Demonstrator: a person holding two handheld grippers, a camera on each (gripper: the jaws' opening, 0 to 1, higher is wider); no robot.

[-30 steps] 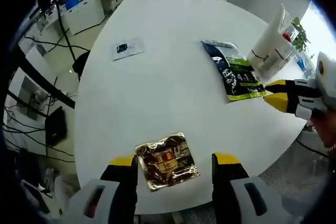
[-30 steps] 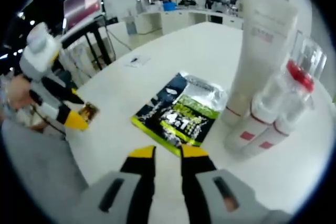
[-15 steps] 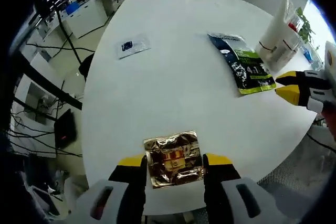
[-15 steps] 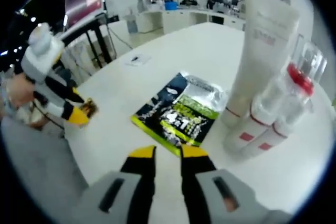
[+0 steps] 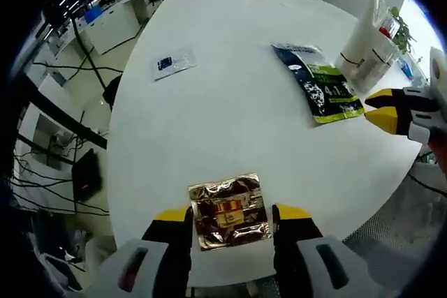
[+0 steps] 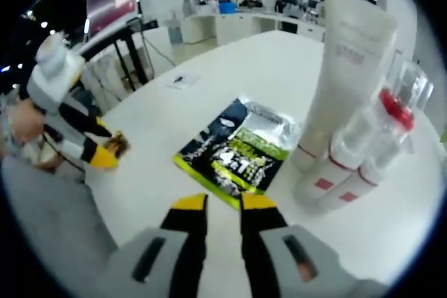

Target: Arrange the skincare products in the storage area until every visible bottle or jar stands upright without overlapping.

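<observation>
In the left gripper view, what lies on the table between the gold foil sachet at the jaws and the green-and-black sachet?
Nothing: bare white table runs from the gold foil sachet to the green-and-black sachet. The small clear sachet lies off to one side.

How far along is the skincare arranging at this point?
Done: the tube and bottles stand upright together. In hand: the left gripper straddles the gold sachet, jaws open, not yet shut on it. Left: gold sachet, green pouch and small packet lie flat, scattered.
</observation>
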